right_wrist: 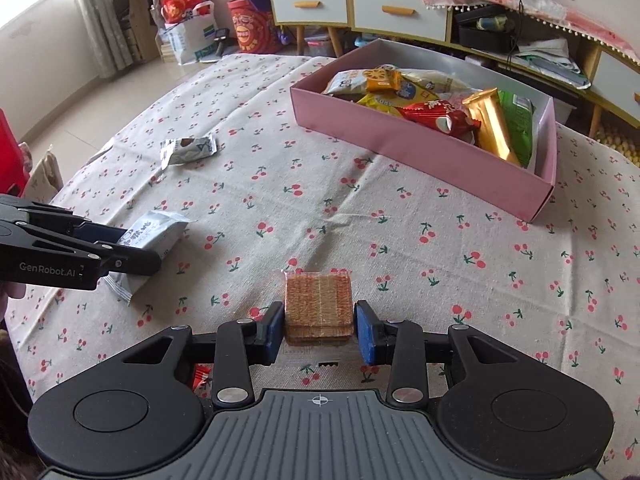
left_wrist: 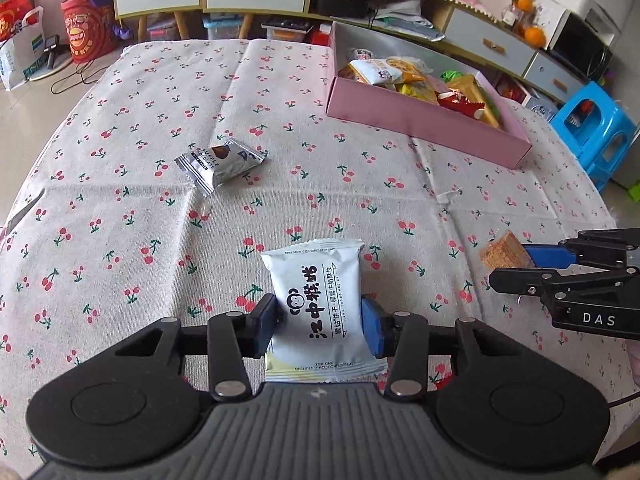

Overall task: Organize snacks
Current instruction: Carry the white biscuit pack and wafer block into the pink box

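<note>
My left gripper [left_wrist: 319, 322] clamps a white packet [left_wrist: 318, 308] between its blue pads. My right gripper [right_wrist: 319, 330] clamps a wafer stack [right_wrist: 319, 304] the same way. Both items sit just above the cherry-print cloth [right_wrist: 360, 216]. Farther out a silver chocolate packet [left_wrist: 221, 162] lies loose. Beyond, the pink box [right_wrist: 420, 148] holds assorted snacks.

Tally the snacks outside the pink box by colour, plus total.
White packet, in left gripper: 1
Silver chocolate packet, loose on the cloth: 1
Orange-brown wafer pack, in right gripper: 1
Total: 3
</note>
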`<state>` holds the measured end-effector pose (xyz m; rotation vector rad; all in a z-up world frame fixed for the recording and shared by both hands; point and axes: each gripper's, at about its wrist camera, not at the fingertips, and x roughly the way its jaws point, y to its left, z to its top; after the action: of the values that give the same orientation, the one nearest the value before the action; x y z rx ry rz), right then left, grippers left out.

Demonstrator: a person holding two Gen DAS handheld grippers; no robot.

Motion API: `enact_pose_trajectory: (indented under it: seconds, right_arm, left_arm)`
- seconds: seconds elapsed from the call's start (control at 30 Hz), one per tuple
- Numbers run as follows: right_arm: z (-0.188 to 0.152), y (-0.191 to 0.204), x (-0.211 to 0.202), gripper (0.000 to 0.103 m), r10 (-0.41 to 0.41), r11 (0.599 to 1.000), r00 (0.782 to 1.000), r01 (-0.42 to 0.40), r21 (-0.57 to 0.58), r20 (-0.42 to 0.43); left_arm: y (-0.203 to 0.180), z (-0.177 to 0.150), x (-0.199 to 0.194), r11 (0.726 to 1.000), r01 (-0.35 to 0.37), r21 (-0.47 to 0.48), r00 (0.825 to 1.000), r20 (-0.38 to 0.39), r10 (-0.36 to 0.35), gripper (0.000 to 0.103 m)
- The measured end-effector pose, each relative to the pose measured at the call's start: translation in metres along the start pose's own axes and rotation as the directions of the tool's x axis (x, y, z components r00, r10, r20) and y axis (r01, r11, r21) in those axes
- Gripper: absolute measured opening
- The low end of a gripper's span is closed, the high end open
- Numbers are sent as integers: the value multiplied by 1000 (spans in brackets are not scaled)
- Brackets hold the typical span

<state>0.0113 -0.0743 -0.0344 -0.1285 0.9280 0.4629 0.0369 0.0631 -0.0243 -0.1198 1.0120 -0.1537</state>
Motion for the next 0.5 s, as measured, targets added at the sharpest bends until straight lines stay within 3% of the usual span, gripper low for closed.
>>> enact_pose_trajectory:
  seconds: [0.5]
  right_arm:
    - [26,-21,-17,36,-15,995,997,7,103,78]
  left_arm:
    - [-4,28,-3,998,47,-48,998,49,-45,41]
